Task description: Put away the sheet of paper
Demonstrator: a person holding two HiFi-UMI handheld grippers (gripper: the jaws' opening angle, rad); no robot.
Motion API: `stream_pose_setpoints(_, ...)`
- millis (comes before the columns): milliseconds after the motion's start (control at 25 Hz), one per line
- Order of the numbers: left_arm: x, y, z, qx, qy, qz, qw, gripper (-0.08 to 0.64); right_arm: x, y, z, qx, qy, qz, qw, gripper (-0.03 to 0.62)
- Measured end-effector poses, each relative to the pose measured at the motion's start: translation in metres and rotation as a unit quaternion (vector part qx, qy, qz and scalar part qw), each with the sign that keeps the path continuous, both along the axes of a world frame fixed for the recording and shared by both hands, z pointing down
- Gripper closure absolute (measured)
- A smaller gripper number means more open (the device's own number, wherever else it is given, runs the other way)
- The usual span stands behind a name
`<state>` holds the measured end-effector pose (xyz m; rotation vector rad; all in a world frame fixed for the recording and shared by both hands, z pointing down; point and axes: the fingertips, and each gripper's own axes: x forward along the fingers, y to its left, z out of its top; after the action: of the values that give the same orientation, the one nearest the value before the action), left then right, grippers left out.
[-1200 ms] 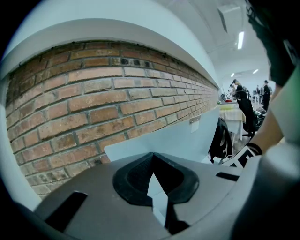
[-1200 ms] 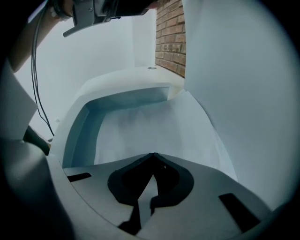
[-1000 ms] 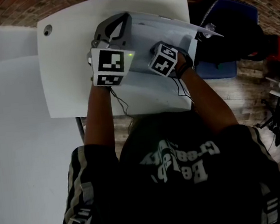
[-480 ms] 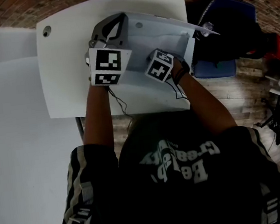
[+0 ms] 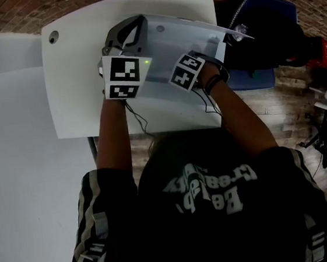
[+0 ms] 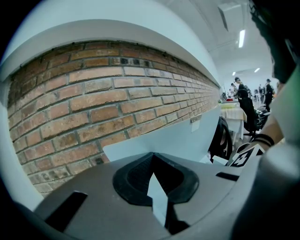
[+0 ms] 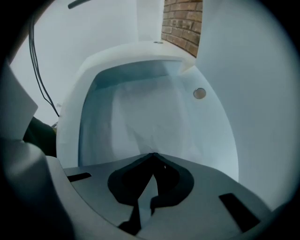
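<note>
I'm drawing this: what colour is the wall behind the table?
Reddish-brown brick wall, best seen in the left gripper view.

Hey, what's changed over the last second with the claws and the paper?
The right claw eased back a little, then went forward again toward the folder, rolling slightly as it went. Nothing was taken hold of or let go. It stays shut on the sheet of paper, and the left claw stays shut on the folder.
</note>
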<state>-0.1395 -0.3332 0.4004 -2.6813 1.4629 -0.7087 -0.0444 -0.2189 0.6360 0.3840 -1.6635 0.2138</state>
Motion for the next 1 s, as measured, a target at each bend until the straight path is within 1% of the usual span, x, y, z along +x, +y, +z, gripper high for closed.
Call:
stream_pose_setpoints(80, 0.001, 0.0, 0.0, 0.0, -0.001, 0.0, 1.0, 0.558, 0.0, 0.01, 0.001, -0.028, 0.012, 0.002, 1.0, 0.598)
stream_pose_setpoints(160, 0.001, 0.001, 0.001, 0.0, -0.002, 0.001, 1.0, 0.558, -0.003, 0.018, 0.001, -0.046, 0.005, 0.004, 0.999, 0.599)
stream_pose_setpoints(280, 0.001, 0.001, 0.001, -0.001, -0.002, 0.001, 1.0, 0.558, -0.003, 0.019, 0.001, -0.052, -0.012, 0.017, 0.998, 0.599)
stream_pose_setpoints(400, 0.001, 0.0, 0.002, -0.002, -0.002, 0.001, 1.0, 0.558, -0.004, 0.017, 0.0, -0.043, -0.015, 0.016, 0.999, 0.6)
stream_pose_setpoints(560, 0.001, -0.001, 0.003, -0.002, 0.0, 0.002, 1.0, 0.558, -0.005, 0.002, -0.013, 0.002, -0.04, 0.019, 0.999, 0.6)
stream_pose_setpoints(720, 0.0, 0.003, 0.004, -0.005, 0.003, -0.001, 1.0, 0.558, -0.01, -0.01, -0.036, 0.054, -0.076, 0.023, 0.995, 0.6)
stream_pose_setpoints(840, 0.0, 0.006, 0.004, -0.008, 0.004, -0.002, 1.0, 0.558, -0.014, -0.016, -0.057, 0.093, -0.104, 0.029, 0.99, 0.6)
stream_pose_setpoints(1000, -0.001, 0.013, 0.004, -0.016, 0.007, -0.007, 0.9998, 0.558, -0.016, -0.021, -0.083, 0.144, -0.137, 0.046, 0.979, 0.6)
